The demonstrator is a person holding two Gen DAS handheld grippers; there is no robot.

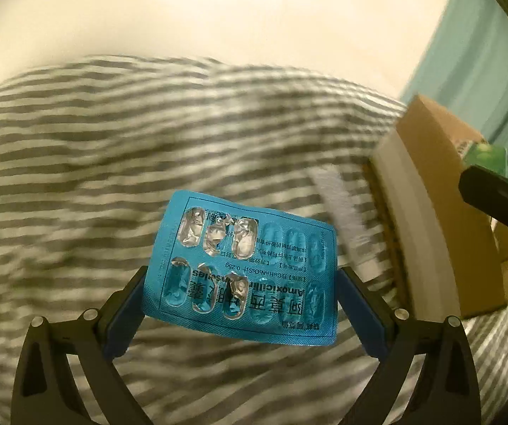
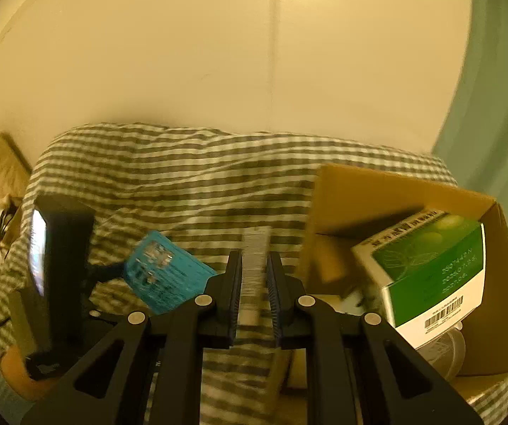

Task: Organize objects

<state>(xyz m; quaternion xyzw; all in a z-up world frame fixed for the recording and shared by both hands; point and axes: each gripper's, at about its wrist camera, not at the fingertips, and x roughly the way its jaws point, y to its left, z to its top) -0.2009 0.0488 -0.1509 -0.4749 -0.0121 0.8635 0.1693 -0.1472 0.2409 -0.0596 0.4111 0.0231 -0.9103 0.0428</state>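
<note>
Right wrist: striped bedding (image 2: pixel 190 177), cream wall (image 2: pixel 218 53), cardboard box (image 2: pixel 498 283).

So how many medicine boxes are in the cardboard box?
1: the green-and-white medicine box leans inside the open cardboard box. Others may be hidden beneath it.

Blue pill sheet held up over a stripy bed

The left gripper (image 1: pixel 241 285) pinches a blue pill sheet (image 1: pixel 245 271) between its two blue pads, one on each side. Some pill pockets are torn open and silver. Under it lies a grey and white striped blanket (image 1: pixel 112 148). A brown cardboard box (image 1: pixel 445 191) sits at the right, with a green box (image 1: pixel 484 156) peeking out.
</note>
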